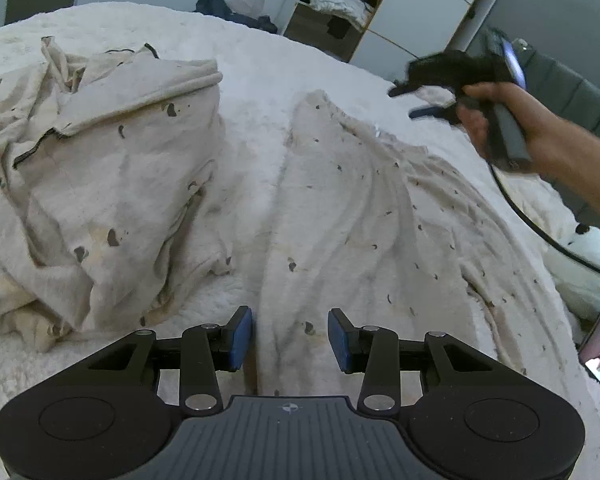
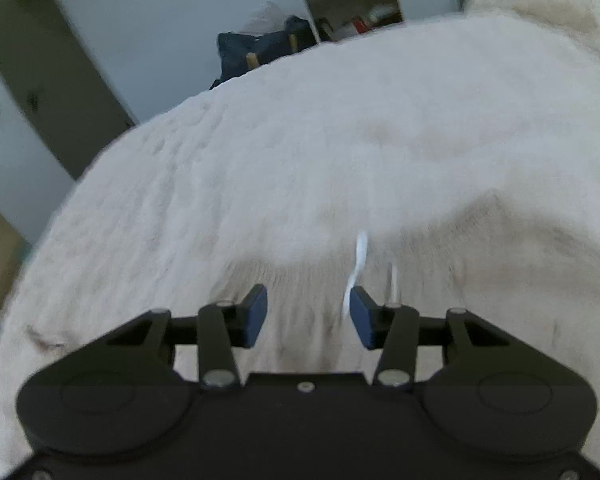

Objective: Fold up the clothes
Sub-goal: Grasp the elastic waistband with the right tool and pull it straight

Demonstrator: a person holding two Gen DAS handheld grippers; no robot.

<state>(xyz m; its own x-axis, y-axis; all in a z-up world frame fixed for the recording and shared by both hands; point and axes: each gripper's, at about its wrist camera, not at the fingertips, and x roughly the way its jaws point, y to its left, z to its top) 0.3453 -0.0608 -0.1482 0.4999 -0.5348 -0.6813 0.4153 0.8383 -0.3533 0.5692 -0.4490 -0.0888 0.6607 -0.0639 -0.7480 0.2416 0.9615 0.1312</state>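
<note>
Two grippers in view, both with jaws apart and nothing between the pads.

Left gripper [image 1: 290, 338]: bottom centre of the left wrist view, tilted down at the bed, blue pads [image 1: 242, 338] parted with a clear gap, hovering over the near edge of a cream garment with dark flecks [image 1: 360, 220]. Garment spread in loose ridges from lower centre up to the right of middle, narrowing to a raised point at upper centre. No cloth pinched; whether the pads touch the fabric below, impossible to tell.

Right gripper [image 2: 308, 316]: bottom centre of the right wrist view, likewise angled downward, blue pads well apart, empty. Picture smeared by motion blur. Same gripper seen from the left wrist view at upper right [image 1: 432, 88], blurred, held in the air above the far right part of the garment, gripped by a bare hand [image 1: 496, 120] with forearm stretching in from the right edge, black cable [image 1: 540, 228] trailing below.

Beyond the tools: second crumpled cream garment [image 1: 100, 168] with the same flecks heaped at left of the left wrist view, apart from the first. White fleecy bedcover [image 2: 300, 140] under everything. Small white tag [image 2: 358, 264] just above the right-hand pad in the right wrist view. Open shelf unit [image 1: 340, 4] with clothes at top.
</note>
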